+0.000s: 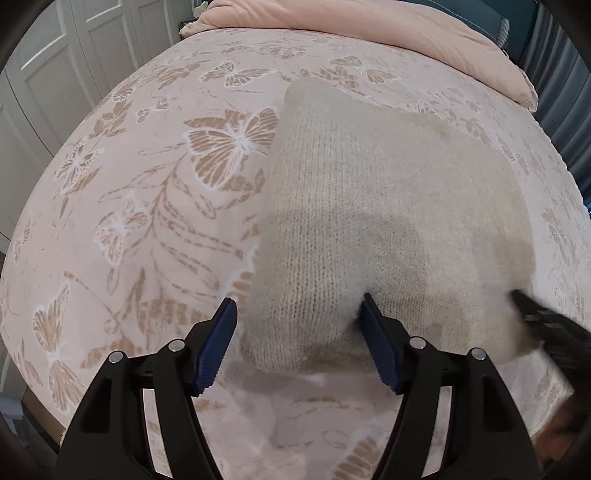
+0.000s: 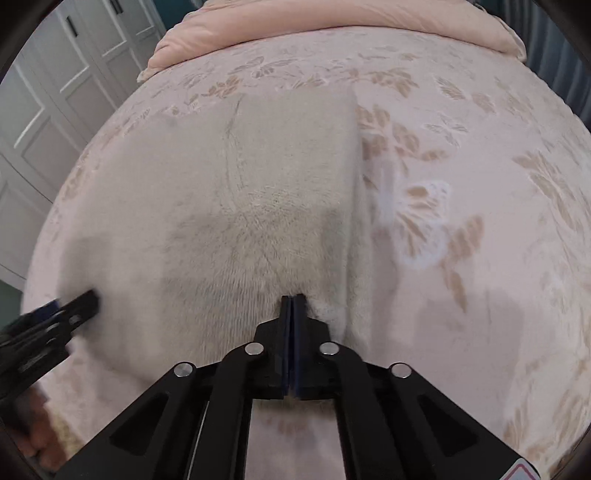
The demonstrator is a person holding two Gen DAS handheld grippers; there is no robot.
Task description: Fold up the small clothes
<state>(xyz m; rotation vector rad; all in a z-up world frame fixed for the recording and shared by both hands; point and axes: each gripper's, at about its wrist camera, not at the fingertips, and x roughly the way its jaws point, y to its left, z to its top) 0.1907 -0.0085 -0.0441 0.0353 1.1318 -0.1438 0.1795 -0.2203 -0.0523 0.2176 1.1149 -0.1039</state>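
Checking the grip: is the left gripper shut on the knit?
No. The left gripper stands wide open, its fingers astride the knit's near edge.

Your knit garment [image 1: 369, 221] lies on the bed [image 1: 129, 221], with the folded quilt [image 1: 369, 33] behind it. Your left claw [image 1: 299, 310] straddles its near left corner; your right claw [image 2: 293, 301] meets its near right edge.

Left tool [image 2: 55, 310] motion-blurred, knit garment [image 2: 221, 221] near edge blurred
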